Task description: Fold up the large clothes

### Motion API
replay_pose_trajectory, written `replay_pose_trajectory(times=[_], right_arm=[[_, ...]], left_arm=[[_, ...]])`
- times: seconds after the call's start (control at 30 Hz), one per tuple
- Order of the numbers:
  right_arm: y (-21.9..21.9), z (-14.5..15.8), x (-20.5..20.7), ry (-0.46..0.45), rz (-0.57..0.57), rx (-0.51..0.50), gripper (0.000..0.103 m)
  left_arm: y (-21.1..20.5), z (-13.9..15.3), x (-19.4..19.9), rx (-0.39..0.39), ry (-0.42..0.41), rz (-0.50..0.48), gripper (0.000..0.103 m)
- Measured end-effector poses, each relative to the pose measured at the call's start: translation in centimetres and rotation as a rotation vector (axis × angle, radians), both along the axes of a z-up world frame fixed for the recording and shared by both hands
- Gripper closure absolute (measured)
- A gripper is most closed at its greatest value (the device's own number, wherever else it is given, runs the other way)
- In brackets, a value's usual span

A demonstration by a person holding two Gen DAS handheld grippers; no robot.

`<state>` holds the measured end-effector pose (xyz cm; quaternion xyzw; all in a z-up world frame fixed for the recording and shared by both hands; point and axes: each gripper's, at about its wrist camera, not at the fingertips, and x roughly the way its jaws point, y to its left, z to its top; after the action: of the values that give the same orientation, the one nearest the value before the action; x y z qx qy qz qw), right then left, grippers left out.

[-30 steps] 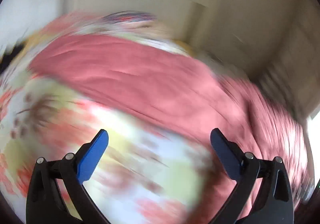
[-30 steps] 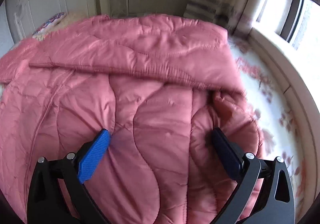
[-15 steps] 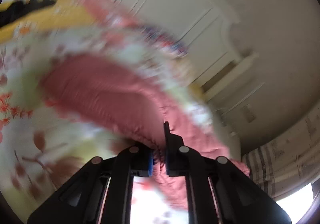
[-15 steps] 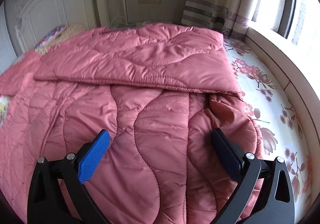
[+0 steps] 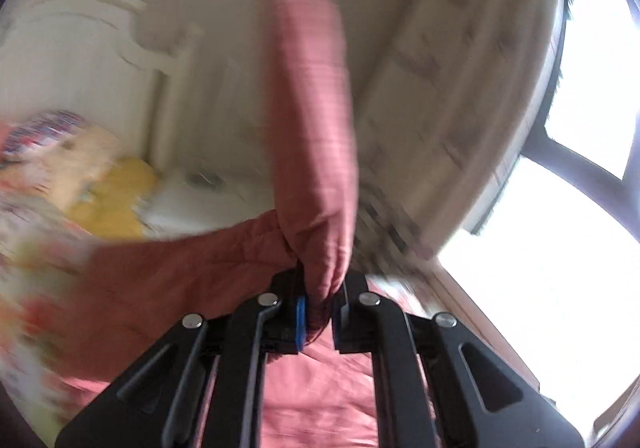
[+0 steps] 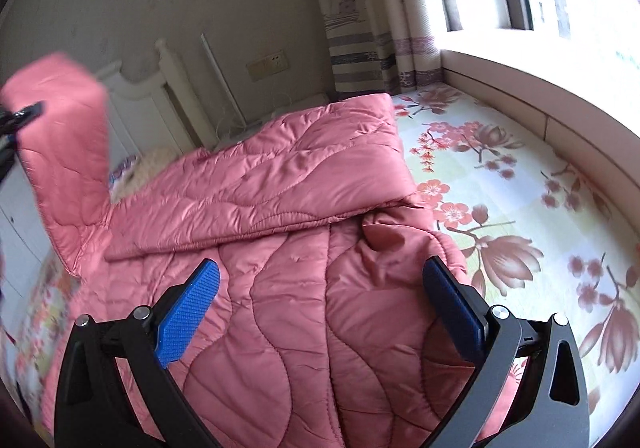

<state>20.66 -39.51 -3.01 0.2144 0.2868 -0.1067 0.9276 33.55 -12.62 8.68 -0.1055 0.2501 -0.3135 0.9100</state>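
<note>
**Sleeve going up for the fold**

Since a second ago, the left gripper (image 5: 318,318) has closed on the sleeve (image 6: 66,152) of the pink padded coat (image 6: 304,288) and is lifting it off the bed (image 6: 520,184); its jaws are clamped on the cuff. The right gripper (image 6: 320,308) is hovering over the coat's body, jaws wide apart and empty. The coat is lying spread on the flowered bed, one side already turned over. Next, the sleeve probably needs carrying across the body and laying flat. No containers are showing.
</note>
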Motion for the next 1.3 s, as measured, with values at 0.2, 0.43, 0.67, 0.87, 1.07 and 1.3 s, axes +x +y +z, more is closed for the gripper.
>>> replay_pose_trajectory(times=[0.2, 0.43, 0.67, 0.87, 1.07, 1.3], right_arm=[[-0.7, -0.3, -0.3, -0.009, -0.018, 0.038, 0.005], [-0.9, -0.5, -0.4, -0.011, -0.015, 0.054, 0.005], [-0.9, -0.4, -0.5, -0.018, -0.015, 0.047, 0.005], [-0.1, -0.1, -0.2, 0.003, -0.025, 0.002, 0.005], [3.0, 3.4, 2.2, -0.013, 0.056, -0.136, 0.016], [8.2, 6.1, 10.2, 0.015, 0.197, -0.295, 0.025]], left_arm=[[-10.8, -8.3, -1.8, 0.317, 0.045, -0.138, 0.041], [-5.9, -9.1, -3.5, 0.415, -0.073, -0.074, 0.009], [7.1, -6.1, -1.0, 0.285, -0.043, 0.254, 0.003], [12.2, -9.7, 2.3, 0.245, 0.13, 0.357, 0.011], [10.4, -12.8, 3.0, 0.331, 0.167, 0.299, 0.011], [12.4, -14.4, 4.1, 0.235, 0.253, 0.284, 0.008]])
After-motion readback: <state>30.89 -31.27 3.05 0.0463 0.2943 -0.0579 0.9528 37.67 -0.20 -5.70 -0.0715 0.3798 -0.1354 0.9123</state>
